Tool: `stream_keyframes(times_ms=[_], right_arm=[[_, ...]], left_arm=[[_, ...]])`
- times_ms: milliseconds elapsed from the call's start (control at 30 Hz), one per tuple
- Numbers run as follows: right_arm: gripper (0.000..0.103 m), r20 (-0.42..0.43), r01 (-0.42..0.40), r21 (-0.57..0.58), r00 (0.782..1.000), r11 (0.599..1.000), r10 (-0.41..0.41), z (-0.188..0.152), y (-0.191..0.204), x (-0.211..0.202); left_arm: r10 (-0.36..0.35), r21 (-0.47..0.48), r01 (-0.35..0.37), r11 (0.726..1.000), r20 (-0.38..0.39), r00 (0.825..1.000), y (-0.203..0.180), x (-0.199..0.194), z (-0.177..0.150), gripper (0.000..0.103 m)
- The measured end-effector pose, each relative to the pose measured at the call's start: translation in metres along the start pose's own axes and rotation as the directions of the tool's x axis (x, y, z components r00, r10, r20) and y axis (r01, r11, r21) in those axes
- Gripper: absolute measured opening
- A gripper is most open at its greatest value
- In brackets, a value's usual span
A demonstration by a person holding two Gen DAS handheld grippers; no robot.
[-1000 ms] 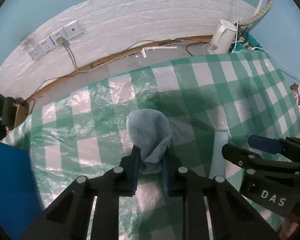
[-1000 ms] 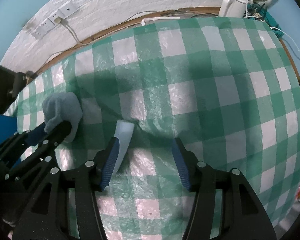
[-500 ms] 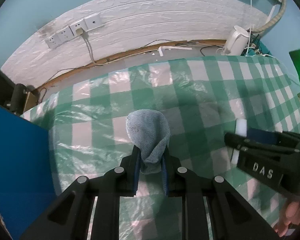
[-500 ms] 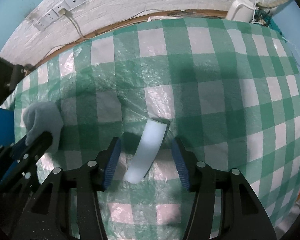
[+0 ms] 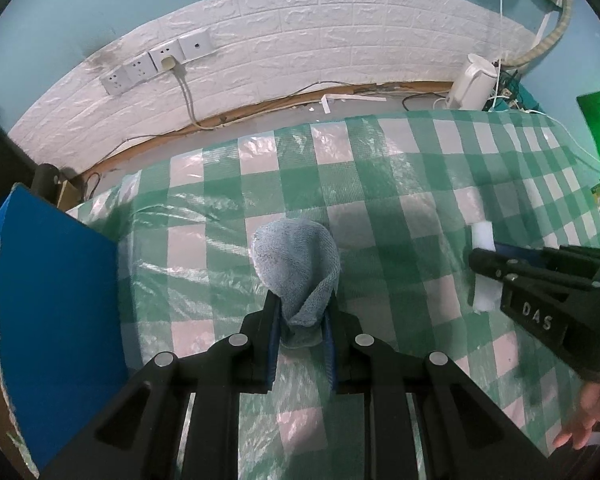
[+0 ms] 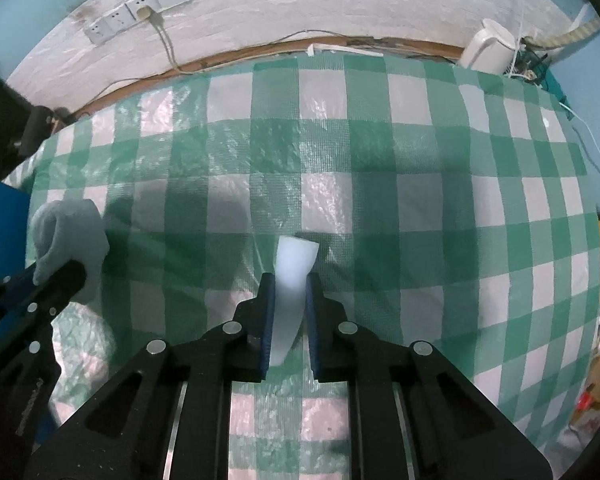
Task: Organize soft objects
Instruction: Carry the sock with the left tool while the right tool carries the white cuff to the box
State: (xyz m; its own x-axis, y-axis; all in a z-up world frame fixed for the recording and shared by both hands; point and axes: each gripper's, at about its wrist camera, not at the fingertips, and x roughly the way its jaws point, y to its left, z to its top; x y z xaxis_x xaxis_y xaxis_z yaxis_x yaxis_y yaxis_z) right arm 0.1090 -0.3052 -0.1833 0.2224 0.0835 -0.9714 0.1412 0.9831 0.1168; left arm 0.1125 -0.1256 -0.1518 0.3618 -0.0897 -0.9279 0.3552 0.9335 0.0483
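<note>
1. Hard to make out first: in the left wrist view the right gripper covered most of the white foam strip, so only its far end and a bit of its near end poked out. Its jaws were seen side-on there, so no telling their gap from that view.
2. In the right wrist view the near end of the foam strip disappeared down between the blue pads, and the left gripper was cut off at the left edge.
3. The right gripper was clamped on the foam strip, which sat over the middle of the green checked tablecloth. Its long axis ran near to far, free end pointing at the far wall and leaning slightly right.
4. The left gripper was squeezed shut on the blue-grey cloth, which was bunched up at its near end and fanned out into a rounded lobe pointing away.
5. That cloth was to the left of the foam, well apart from it.
6. A blue panel stood at the left edge, and a white kettle sat far right by the wall.
</note>
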Motion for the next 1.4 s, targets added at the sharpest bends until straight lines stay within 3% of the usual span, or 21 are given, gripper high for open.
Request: stream_keyframes(times_ms=[667,1067,1400], right_arm=[[0.013,0.083,-0.020,-0.160,0.996,0.987,0.034,-0.022,0.034,-0.062],[0.013,0.132,-0.013,-0.233,0.990,0.972,0.045,-0.039,0.048,-0.097],[0.013,0.163,-0.041,-0.278,0.983,0.960,0.089,-0.047,0.060,-0.120]], left_arm=[[0.040,-0.015,-0.039,0.999,0.065,0.997,0.014,-0.060,-0.026,0.019],[0.070,0.040,-0.074,0.996,0.095,0.993,0.007,-0.091,-0.048,0.019],[0.085,0.014,-0.088,0.996,0.118,0.989,0.016,-0.114,-0.057,0.019]])
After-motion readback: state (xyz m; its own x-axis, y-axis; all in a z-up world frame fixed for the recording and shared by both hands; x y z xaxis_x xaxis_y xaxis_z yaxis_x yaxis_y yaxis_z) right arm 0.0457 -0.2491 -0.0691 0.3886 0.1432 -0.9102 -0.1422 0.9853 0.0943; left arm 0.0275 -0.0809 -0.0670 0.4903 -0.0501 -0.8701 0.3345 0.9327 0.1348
